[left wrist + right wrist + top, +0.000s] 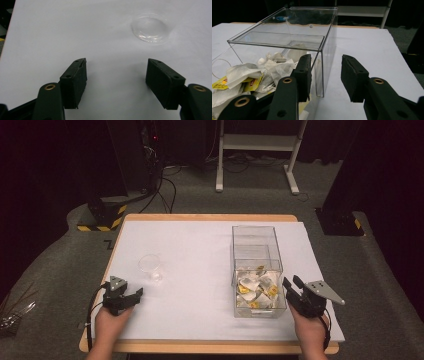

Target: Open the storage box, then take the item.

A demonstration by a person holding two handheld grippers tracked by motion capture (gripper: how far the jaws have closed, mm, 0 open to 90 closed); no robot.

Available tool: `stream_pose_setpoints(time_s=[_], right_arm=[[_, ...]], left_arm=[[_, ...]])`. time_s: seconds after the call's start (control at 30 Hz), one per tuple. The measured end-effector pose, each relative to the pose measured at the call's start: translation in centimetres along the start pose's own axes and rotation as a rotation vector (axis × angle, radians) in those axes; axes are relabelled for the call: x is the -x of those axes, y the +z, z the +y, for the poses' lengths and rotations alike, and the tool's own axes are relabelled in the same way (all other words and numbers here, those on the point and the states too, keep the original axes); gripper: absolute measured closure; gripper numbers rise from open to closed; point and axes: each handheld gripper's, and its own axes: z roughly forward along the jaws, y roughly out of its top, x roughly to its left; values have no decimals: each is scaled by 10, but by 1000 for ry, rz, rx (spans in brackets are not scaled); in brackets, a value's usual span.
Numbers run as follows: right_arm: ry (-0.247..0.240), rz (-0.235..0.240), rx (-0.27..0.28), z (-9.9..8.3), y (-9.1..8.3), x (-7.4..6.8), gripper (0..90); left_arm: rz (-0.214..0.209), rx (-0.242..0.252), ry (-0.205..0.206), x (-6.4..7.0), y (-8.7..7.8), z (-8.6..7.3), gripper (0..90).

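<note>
High view: both hands low, left hand-held gripper (pixel 134 296) and right hand-held gripper (pixel 292 282) agape.

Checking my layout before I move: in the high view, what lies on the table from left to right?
Left tool → clear cup → clear box holding tea bags → right tool.

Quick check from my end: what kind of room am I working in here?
Likely a lab or recording studio, not a home: a table with a white sheet on grey carpet, dark curtains around, a black equipment rack with cables behind, and hazard-striped stand bases.
</note>
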Motion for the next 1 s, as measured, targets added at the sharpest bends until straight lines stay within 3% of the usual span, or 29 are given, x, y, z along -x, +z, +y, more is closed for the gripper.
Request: stream_pose_setpoints(time_s=[0.23,0.37,0.4,0.53,0.57,0.73,0.8,0.97,1.0], right_arm=[[37,-7,1,-8,-1,15,604],[28,-48,-40,-18,6,26,604],[28,-51,-43,-19,7,28,604],[41,-65,-76,-27,12,37,604],[44,-67,-84,-28,14,39,603],[22,-71,-117,-34,20,40,599],[2,-74,-132,-37,21,39,599],[-13,-72,-168,-42,25,38,594],[-15,-69,-172,-43,26,39,591]], left_arm=[[1,18,-2,2,-2,-1,393],[-20,3,-14,1,-8,-1,407],[-25,14,-39,2,-9,0,408],[-53,30,-48,7,-14,2,418],[-57,17,-27,6,-16,2,421],[-102,51,-37,18,-24,7,424],[-122,51,-13,22,-27,9,424],[-179,40,-3,40,-32,10,422],[-187,47,-18,44,-32,10,420]])
